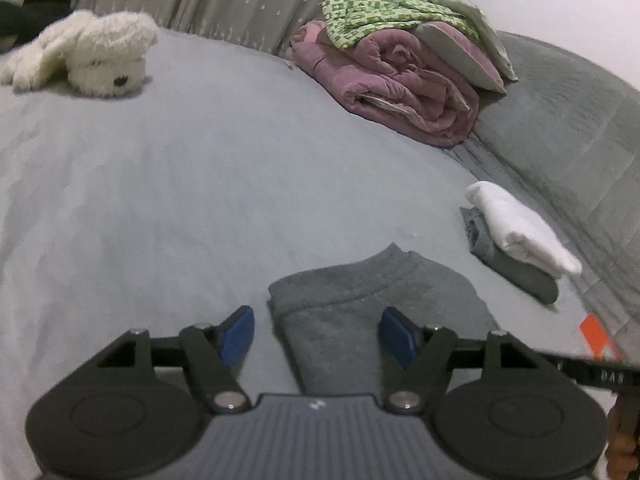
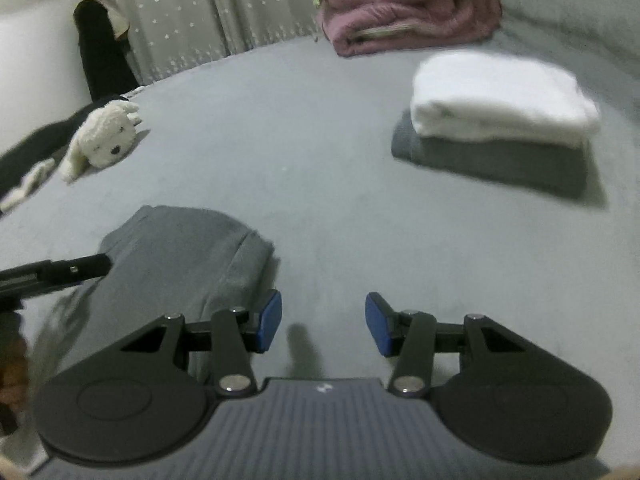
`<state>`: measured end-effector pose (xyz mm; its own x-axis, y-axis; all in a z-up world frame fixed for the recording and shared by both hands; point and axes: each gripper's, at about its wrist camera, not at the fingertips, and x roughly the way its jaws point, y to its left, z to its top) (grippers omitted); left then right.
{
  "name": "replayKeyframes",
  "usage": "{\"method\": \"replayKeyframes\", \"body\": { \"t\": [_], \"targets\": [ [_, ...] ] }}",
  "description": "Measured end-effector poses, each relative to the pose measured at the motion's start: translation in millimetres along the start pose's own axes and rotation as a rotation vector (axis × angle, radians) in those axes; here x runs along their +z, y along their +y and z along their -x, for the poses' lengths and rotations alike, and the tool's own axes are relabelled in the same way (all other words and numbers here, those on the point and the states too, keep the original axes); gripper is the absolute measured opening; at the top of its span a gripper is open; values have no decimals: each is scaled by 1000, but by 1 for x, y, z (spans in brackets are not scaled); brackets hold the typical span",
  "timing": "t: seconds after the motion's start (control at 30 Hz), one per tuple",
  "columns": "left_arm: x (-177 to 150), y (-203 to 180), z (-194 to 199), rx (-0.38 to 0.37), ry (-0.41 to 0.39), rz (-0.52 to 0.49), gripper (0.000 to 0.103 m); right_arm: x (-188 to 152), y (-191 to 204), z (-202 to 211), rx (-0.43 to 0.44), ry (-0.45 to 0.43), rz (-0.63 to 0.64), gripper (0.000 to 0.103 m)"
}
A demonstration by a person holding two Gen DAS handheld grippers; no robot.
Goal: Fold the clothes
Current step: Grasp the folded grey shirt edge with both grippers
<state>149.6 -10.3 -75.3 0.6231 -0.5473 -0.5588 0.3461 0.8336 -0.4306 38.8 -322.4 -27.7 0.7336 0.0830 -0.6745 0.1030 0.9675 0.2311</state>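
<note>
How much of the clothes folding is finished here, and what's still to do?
Done: a folded white garment sits stacked on a folded dark grey one. In hand: nothing is gripped; both the left hand-held gripper and right hand-held gripper are open beside a grey sweatshirt, apparently folded. Left: probably adding it to the stack.

hidden: grey sweatshirt [image 1: 360, 320] lower part behind gripper body; blurred: white folded garment [image 2: 500, 100]; cut off: pink quilt [image 2: 408, 12] top
</note>
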Motion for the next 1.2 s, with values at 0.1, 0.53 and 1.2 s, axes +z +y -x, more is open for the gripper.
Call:
{"method": "replayKeyframes", "body": {
  "t": [0.1,0.53,1.2],
  "targets": [
    [-1,5,0,-45,10,61,77,-7,-7,13,61,32,-50,62],
    [-6,6,-9,-124,2,178,81,-42,-7,34,333,162,-265,67],
    [-22,3,-22,-186,-39,308,31,-42,6,14,409,158,-368,33]
  ]
}}
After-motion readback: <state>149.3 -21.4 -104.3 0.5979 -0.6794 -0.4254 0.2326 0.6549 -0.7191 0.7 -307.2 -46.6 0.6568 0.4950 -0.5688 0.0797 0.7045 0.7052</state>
